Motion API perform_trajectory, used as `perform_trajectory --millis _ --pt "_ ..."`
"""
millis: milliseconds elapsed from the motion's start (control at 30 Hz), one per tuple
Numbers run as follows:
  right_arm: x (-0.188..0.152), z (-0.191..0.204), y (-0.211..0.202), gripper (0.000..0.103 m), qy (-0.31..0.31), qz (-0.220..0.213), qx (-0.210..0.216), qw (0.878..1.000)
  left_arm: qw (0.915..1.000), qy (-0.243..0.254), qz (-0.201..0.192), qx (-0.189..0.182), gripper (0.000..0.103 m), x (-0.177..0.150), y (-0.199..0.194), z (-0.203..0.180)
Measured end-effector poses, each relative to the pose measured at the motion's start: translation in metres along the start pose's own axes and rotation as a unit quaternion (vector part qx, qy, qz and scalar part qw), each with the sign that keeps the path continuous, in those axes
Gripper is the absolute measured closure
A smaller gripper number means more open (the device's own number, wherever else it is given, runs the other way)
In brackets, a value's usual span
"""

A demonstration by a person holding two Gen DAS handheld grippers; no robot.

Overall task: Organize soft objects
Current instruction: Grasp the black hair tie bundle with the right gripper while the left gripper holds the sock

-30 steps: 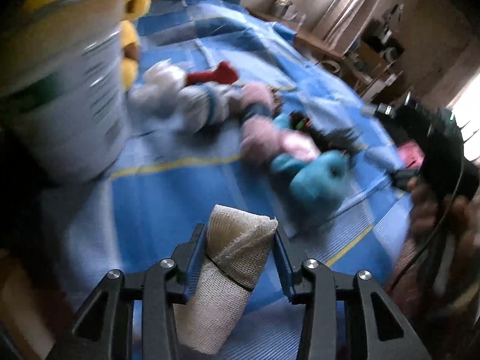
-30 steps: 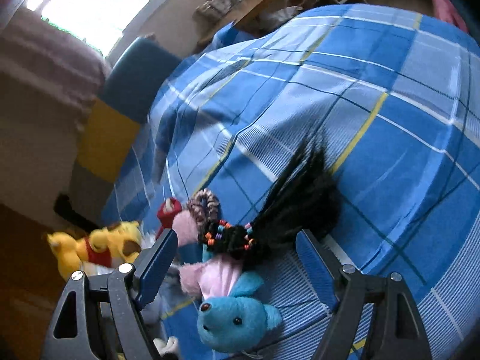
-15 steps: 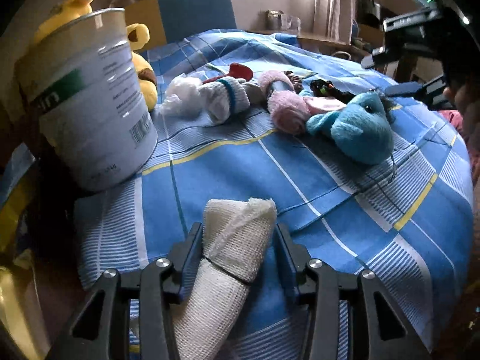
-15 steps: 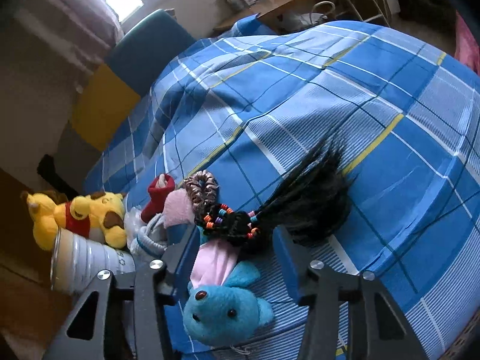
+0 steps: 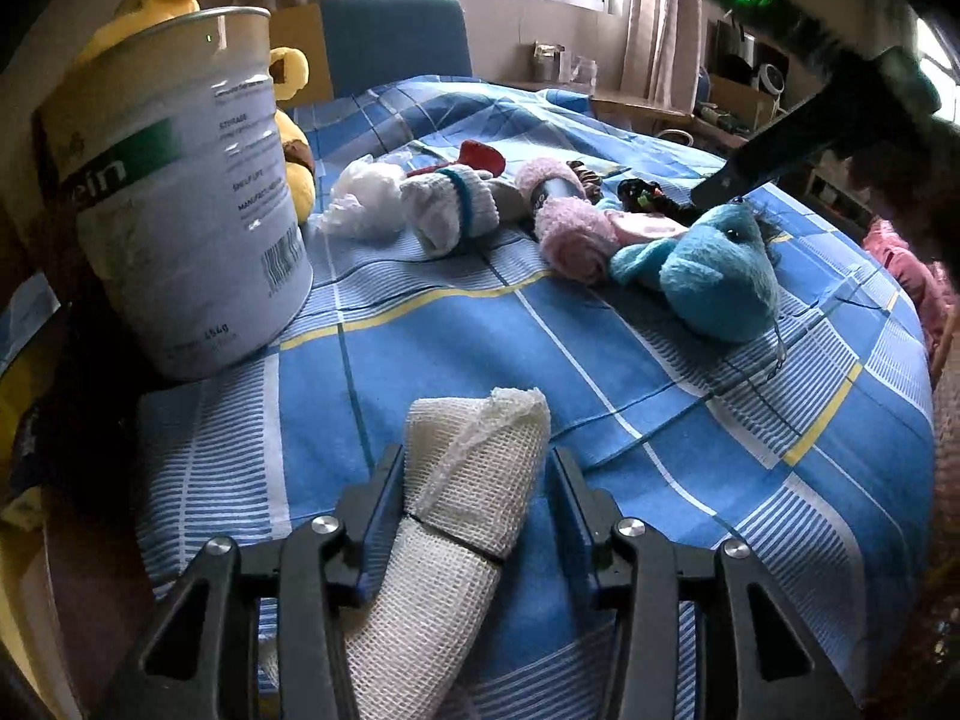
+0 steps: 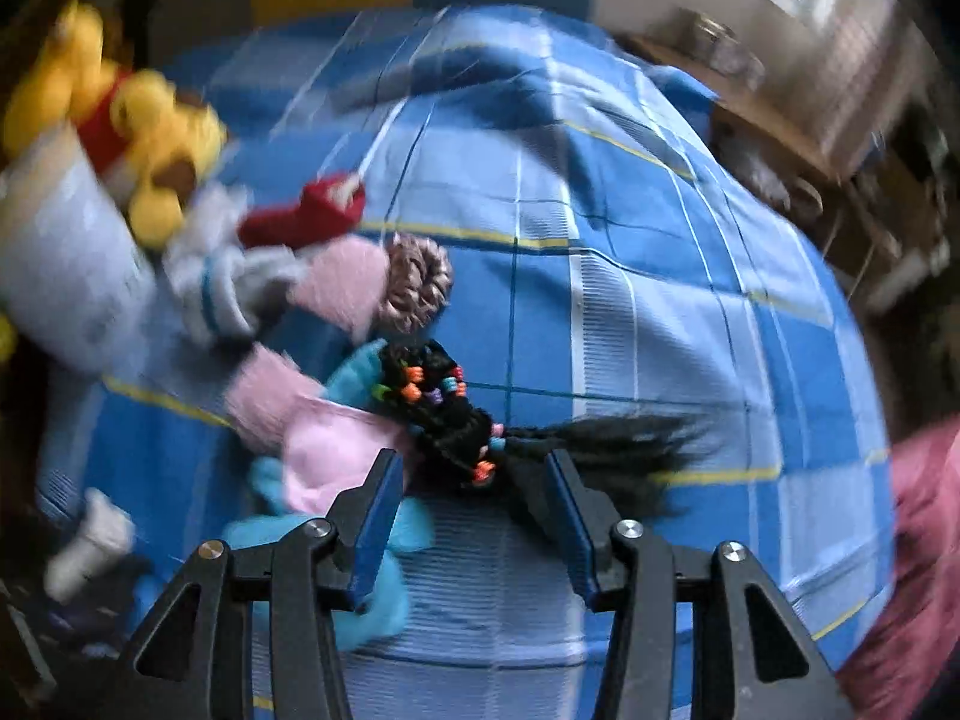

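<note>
Soft objects lie in a loose row across the blue plaid bedspread [image 5: 456, 354]: a white crumpled cloth [image 5: 363, 204], a rolled white sock with a blue band [image 5: 453, 207], a fuzzy pink sock [image 5: 567, 228], a blue plush toy [image 5: 717, 267] and a black braided hairpiece with coloured beads [image 6: 456, 420]. Beside them, near the bed's left edge, stands a tall white tin can [image 5: 174, 192], with a yellow plush bear [image 6: 120, 120] just behind it; the open can is probably the collecting place.

The left gripper [image 5: 474, 480] has its jaws closed on a roll of cream gauze bandage [image 5: 462, 510], pinched at mid-length so it points forward, low over the bedspread and short of the can. Held so, it looks ready to be carried to the can's mouth. The right gripper [image 6: 474, 480] hangs above the hairpiece, jaws wide and holding nothing, straddling the beaded part, likely lining up a grasp.

Compared with a second ago, the left view has steadied and the can sits farther from the camera, the bandage clamped as before. The right gripper has swung round over the hairpiece, its view now blurred, and the gap between its jaws is somewhat narrower.
</note>
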State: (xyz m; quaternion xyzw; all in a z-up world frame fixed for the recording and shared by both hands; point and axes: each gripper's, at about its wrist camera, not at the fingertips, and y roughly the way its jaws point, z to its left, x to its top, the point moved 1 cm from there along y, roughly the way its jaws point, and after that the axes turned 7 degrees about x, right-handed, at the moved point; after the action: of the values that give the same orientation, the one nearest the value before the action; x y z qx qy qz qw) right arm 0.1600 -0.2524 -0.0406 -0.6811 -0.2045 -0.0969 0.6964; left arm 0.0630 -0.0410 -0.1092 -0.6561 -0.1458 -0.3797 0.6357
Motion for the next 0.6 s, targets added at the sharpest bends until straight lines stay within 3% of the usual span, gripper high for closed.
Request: perform_trajectory --millis 100,233,300,367,433,533,600 --pt "0.007 0.005 0.017 0.054 -0.038 0.022 -0.029 0.999 1.0000 0.001 -0.002 0.000 0.055 -0.001 0.000 0.000" --pt "0.016 0.007 0.039 0.054 -0.057 0.042 -0.026 0.997 1.0000 -0.002 -0.002 -0.003 0.055 -0.001 0.001 0.000" --pt "0.017 0.005 0.050 0.070 -0.053 0.052 -0.030 0.997 1.0000 -0.002 -0.003 -0.003 0.055 -0.001 0.001 0.000" --pt "0.015 -0.001 0.054 0.073 -0.031 0.054 -0.027 0.998 1.0000 -0.004 -0.003 -0.006 0.055 -0.001 0.002 0.001" --pt "0.013 -0.016 0.042 0.076 0.029 0.028 0.000 0.999 1.0000 -0.005 -0.004 -0.006 0.055 -0.001 0.002 0.001" --pt "0.003 -0.051 0.029 0.076 0.155 -0.024 0.053 0.986 0.9999 -0.006 -0.004 -0.007 0.055 -0.001 0.002 0.002" --pt "-0.008 -0.065 0.040 0.075 0.194 -0.004 0.049 0.980 1.0000 -0.005 -0.004 -0.007 0.055 -0.001 0.002 0.002"
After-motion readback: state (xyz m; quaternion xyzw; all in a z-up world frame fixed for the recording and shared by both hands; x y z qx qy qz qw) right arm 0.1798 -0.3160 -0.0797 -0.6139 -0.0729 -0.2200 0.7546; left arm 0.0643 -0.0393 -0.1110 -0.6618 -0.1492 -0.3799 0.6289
